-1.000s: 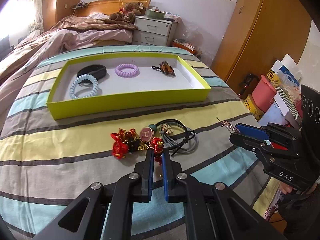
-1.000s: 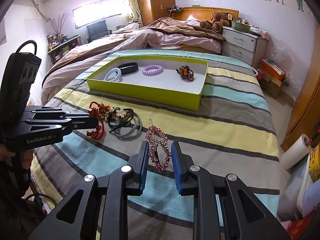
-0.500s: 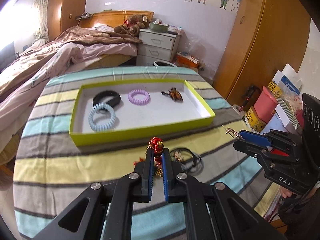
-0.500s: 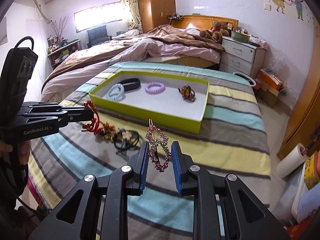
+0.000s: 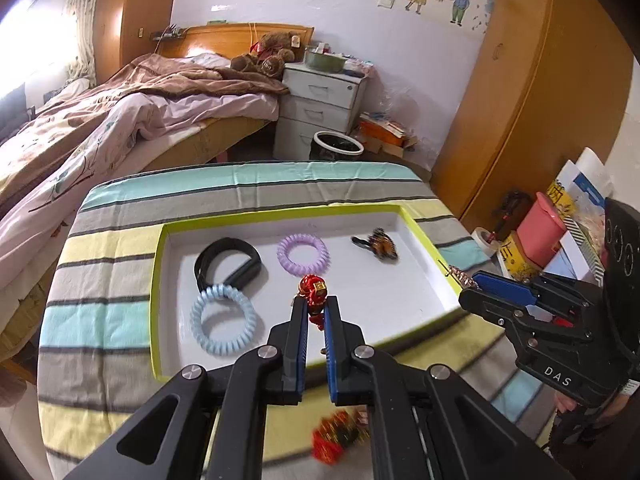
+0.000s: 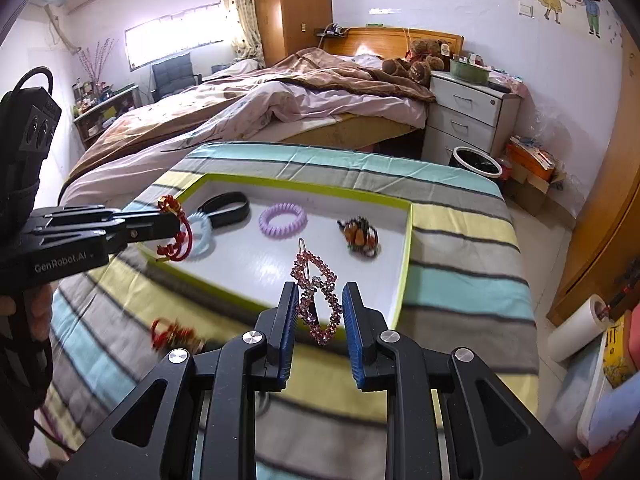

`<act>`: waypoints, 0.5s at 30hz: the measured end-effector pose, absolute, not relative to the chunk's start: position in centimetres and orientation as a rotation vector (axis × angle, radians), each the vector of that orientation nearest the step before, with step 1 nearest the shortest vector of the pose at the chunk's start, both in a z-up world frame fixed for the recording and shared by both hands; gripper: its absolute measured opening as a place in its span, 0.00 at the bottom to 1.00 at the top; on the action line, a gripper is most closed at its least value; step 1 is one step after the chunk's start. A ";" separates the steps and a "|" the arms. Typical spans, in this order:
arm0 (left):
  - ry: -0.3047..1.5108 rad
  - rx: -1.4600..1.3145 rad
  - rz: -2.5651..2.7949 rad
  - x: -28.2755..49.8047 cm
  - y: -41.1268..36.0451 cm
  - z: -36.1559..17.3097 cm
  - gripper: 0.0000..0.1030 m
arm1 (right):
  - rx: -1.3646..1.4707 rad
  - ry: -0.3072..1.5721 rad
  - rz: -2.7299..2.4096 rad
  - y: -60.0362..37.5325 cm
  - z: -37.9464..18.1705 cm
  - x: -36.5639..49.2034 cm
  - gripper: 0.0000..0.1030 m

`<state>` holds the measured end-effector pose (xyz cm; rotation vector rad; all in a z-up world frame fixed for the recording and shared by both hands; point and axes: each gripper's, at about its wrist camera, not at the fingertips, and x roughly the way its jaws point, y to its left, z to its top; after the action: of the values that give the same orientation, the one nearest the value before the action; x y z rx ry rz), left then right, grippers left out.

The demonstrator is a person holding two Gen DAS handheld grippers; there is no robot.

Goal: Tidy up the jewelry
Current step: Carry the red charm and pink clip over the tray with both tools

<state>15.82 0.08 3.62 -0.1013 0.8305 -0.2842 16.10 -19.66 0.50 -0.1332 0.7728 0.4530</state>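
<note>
Striped bedding (image 5: 120,320) carries a yellow-green tray (image 5: 157,280) holding a black band (image 5: 226,262), a purple coil tie (image 5: 303,254), a blue coil tie (image 5: 223,320) and a butterfly clip (image 5: 380,244). Above the tray, the left tongs (image 5: 316,312) are clenched on a red beaded ornament (image 5: 314,290). Beside them, the right tongs (image 6: 318,308) grasp a pink rhinestone hair clip (image 6: 318,292) over the tray's near edge. More red jewelry (image 5: 336,440) lies blurred on the bedding.

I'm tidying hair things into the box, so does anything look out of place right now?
Yes. A red ornament lies on the striped cover outside the yellow-green box. The left gripper holds a red bracelet and the right gripper a pink hair clip, neither yet set down.
</note>
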 end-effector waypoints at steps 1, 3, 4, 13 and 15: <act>0.836 -0.101 -0.286 16.5 0.1 3.3 0.07 | -0.134 0.779 0.449 -19.4 0.4 16.7 0.23; 0.852 -0.110 -0.285 17.7 0.2 2.7 0.07 | -0.134 0.792 0.443 -18.9 0.1 17.9 0.23; 0.861 -0.113 -0.285 18.3 0.3 2.4 0.07 | -0.135 0.799 0.436 -18.7 -0.1 18.5 0.23; 0.898 -0.077 -0.245 20.9 0.1 0.1 0.07 | -0.161 0.842 0.414 -16.8 -1.8 22.2 0.23; 0.904 -0.084 -0.244 21.1 0.2 -0.1 0.07 | -0.168 0.848 0.408 -16.6 -2.1 22.6 0.23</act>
<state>21.11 0.18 -0.14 -0.0844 0.9041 -0.2440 22.61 -16.56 -2.08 -0.1685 0.8476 0.4084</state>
